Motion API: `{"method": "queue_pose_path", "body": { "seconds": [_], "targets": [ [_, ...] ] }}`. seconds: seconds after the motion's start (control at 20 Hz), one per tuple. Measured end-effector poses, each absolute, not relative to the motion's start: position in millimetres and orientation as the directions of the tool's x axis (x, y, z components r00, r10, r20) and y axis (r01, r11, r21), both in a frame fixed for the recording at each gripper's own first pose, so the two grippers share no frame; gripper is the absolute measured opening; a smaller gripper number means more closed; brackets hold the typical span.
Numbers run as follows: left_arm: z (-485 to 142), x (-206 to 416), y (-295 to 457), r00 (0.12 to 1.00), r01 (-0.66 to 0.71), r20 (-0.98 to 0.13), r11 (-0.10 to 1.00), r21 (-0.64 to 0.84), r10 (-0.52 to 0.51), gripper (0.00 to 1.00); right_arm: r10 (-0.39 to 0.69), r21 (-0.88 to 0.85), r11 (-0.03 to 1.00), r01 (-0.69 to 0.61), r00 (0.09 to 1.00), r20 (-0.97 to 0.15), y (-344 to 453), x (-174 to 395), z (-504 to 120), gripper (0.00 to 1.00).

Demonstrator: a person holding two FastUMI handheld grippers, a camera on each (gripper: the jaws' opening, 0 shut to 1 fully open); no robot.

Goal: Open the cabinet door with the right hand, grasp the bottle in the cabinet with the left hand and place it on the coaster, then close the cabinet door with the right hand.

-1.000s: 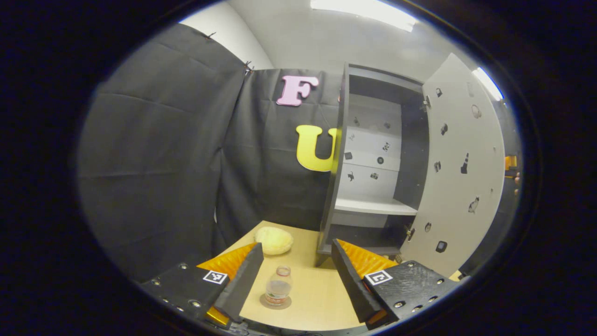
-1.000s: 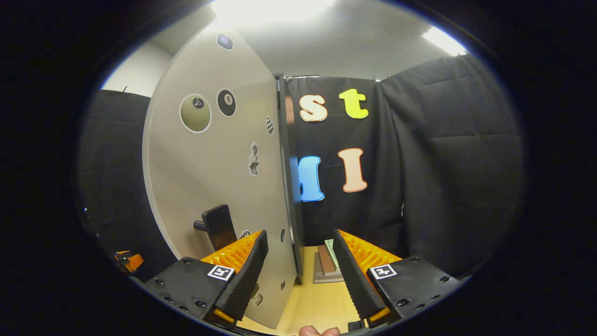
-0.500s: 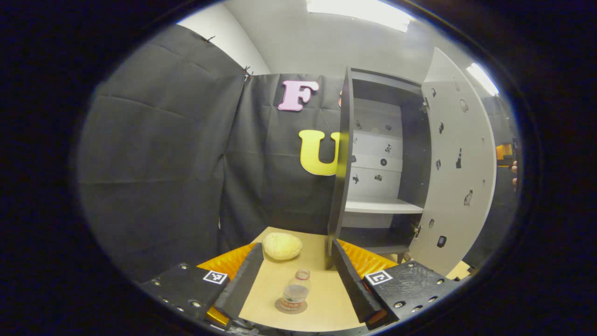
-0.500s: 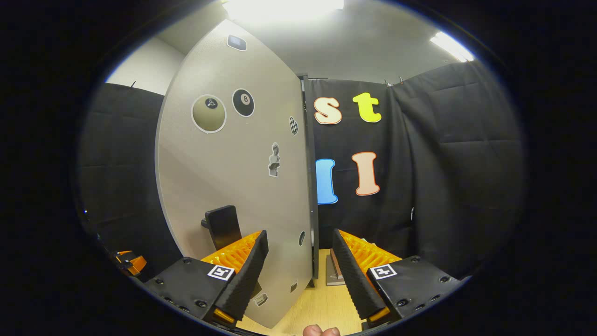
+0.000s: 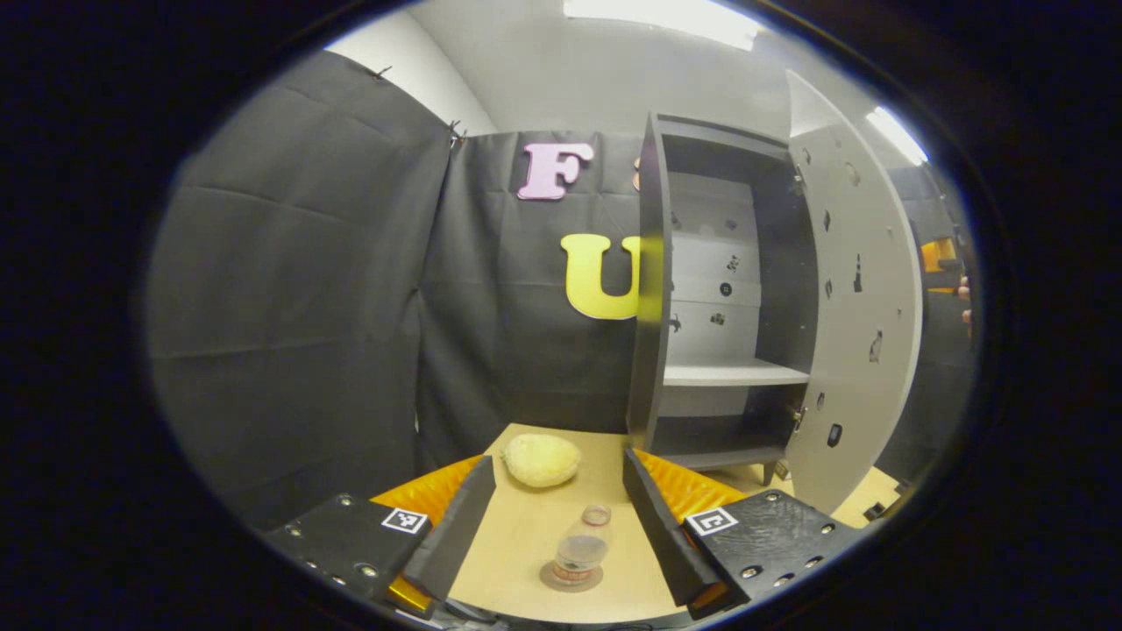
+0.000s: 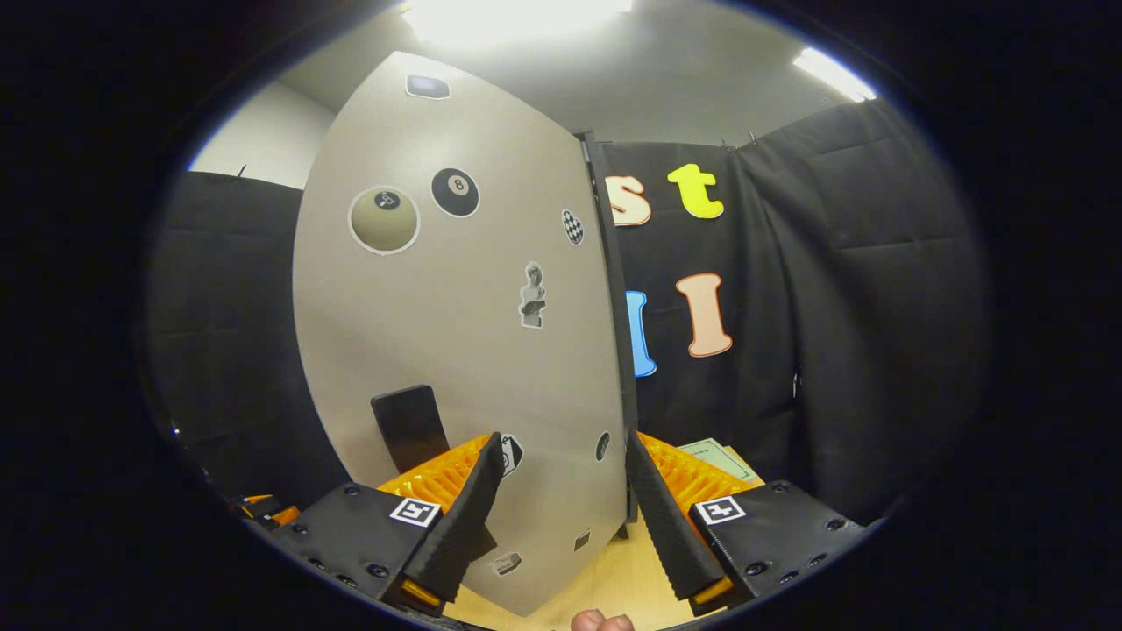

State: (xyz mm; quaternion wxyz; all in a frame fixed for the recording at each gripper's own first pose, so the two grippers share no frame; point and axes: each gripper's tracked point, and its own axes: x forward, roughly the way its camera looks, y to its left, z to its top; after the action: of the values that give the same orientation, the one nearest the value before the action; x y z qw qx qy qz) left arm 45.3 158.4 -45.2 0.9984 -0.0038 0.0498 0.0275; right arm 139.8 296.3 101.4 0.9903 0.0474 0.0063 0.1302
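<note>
In the left gripper view, the left tool (image 5: 558, 517) hangs with its fingers spread wide and empty above the light wooden table (image 5: 517, 561). Between them, the small clear plastic bottle (image 5: 579, 548) stands upright on the round brown coaster (image 5: 571, 577). A pale yellow lumpy ball (image 5: 542, 459) lies farther off, near the dark grey cabinet (image 5: 653, 289), whose pale grey stickered door (image 5: 855, 298) stands open.

In the right gripper view, the right tool (image 6: 561, 504) is spread too, gripping nothing, close to the door's (image 6: 456, 350) outer face beside its black block handle (image 6: 409, 427).
</note>
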Motion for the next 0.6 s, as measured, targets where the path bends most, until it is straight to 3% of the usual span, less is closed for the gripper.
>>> {"method": "queue_pose_path", "body": {
  "seconds": [0.6],
  "targets": [
    [-49.1, 45.0, 204.5, 0.984, -0.139, -0.114, 0.989, -0.04, 0.134, 0.91, 0.404, 0.111, 0.911, -0.398, 0.914, -0.036, 397.5, 178.4, 97.1, 0.9]
  ]
}}
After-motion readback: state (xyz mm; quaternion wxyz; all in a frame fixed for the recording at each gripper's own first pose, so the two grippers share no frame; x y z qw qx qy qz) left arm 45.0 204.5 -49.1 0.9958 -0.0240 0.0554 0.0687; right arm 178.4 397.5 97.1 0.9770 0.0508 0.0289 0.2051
